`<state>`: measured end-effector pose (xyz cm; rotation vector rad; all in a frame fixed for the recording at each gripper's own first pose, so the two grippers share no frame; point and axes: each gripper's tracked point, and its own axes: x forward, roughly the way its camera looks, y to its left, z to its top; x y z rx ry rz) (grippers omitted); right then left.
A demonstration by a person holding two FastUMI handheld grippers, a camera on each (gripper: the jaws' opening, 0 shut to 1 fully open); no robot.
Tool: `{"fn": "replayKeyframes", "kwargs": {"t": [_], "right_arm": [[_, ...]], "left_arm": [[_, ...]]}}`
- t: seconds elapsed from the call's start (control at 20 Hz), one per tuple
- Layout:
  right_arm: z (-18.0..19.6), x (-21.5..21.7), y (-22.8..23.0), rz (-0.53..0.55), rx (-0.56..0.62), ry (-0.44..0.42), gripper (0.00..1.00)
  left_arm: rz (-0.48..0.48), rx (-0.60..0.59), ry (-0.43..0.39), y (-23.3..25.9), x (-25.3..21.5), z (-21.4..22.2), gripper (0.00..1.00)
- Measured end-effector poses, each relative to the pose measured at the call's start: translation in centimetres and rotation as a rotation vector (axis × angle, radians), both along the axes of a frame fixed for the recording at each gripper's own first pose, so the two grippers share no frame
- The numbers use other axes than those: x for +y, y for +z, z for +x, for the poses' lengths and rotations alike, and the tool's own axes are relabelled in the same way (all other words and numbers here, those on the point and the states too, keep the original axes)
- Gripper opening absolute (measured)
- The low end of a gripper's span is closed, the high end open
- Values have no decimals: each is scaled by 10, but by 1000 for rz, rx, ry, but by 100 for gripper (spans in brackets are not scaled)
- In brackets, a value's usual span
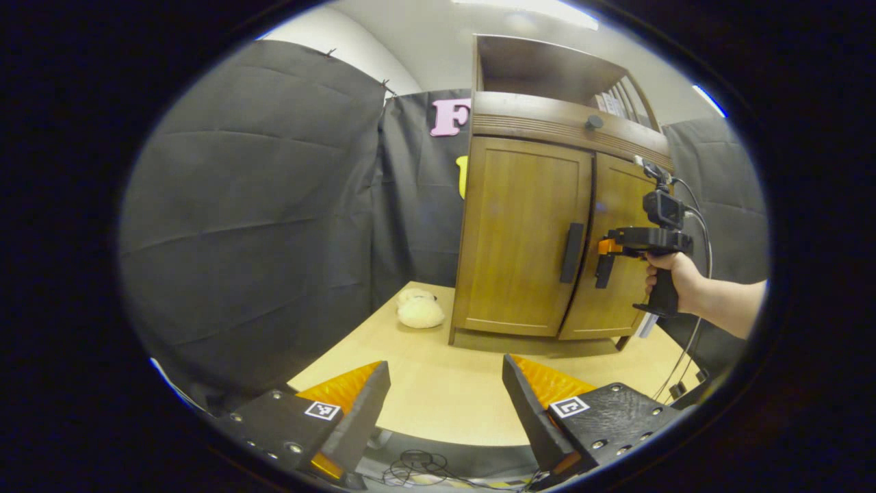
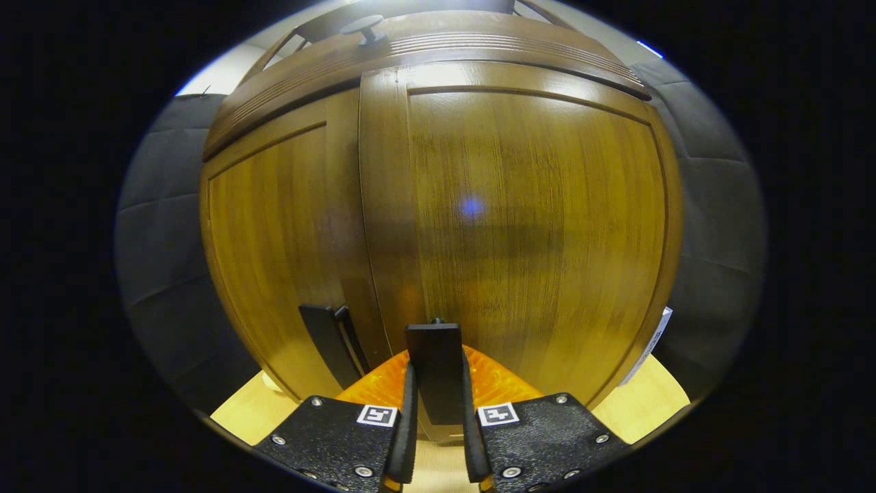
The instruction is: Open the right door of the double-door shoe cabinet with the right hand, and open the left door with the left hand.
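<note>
- While both doors of the shoe cabinet (image 1: 547,226) look shut or nearly so, the left gripper (image 1: 445,404) hangs well back over the wooden table (image 1: 445,390), its fingers spread wide and grasping nothing; I take it that it waits its turn, since the task has the right door opened first.
- Over by the booth's cloth wall, a pale plush toy (image 1: 419,311) lies on the table just beside the cabinet's left foot, apart from both grippers and out of the swing of the doors as far as I can judge.
- Next comes the left door (image 1: 523,236), its dark vertical handle (image 1: 571,252) near the centre seam, untouched and facing the waiting gripper, so the left hand has a straight line to it later.
- At the seam, the right door's handle (image 2: 434,370) sits between the fingers of the right gripper (image 2: 436,418); in the right gripper view both fingers press on its flanks, so it is clenched on the handle, presumably to pull the right door (image 2: 534,226) outward.
- Farther right, the person's hand (image 1: 667,277) grips the tool's upright stock, forearm reaching in level from the right edge, wrist straight, and the gripper pointing horizontally at the door: a pose that, to my eye, suits a pull back along the forearm's line.
- A cable (image 1: 701,287) droops from the tool toward the table.
</note>
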<state>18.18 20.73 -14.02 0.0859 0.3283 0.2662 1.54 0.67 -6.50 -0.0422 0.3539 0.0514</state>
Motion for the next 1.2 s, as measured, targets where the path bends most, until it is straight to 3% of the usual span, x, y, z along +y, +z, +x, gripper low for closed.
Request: {"fn": "replayKeyframes", "kwargs": {"t": [0.25,0.6,0.65,0.75,0.85,0.9,0.95,1.2], "right_arm": [[-2,-3,5,6,-15,45,29],[-38,-24,13,3,-4,80,29],[-47,-30,13,3,-1,85,29],[-58,-41,15,7,7,95,29],[-69,-54,15,8,12,96,29],[-75,-59,14,6,15,95,29],[-80,-64,14,5,17,92,29],[-99,-88,14,5,41,73,29]], "left_arm": [[-10,-9,-13,2,-1,-1,95],[8,-16,-55,3,-4,0,95],[12,-20,-59,3,-4,1,100],[14,-24,-65,3,-5,3,95],[8,-23,-77,4,-8,1,94],[8,-21,-84,3,-9,1,100],[10,-21,-91,4,-10,1,94],[15,-31,-134,5,-15,4,94]]}}
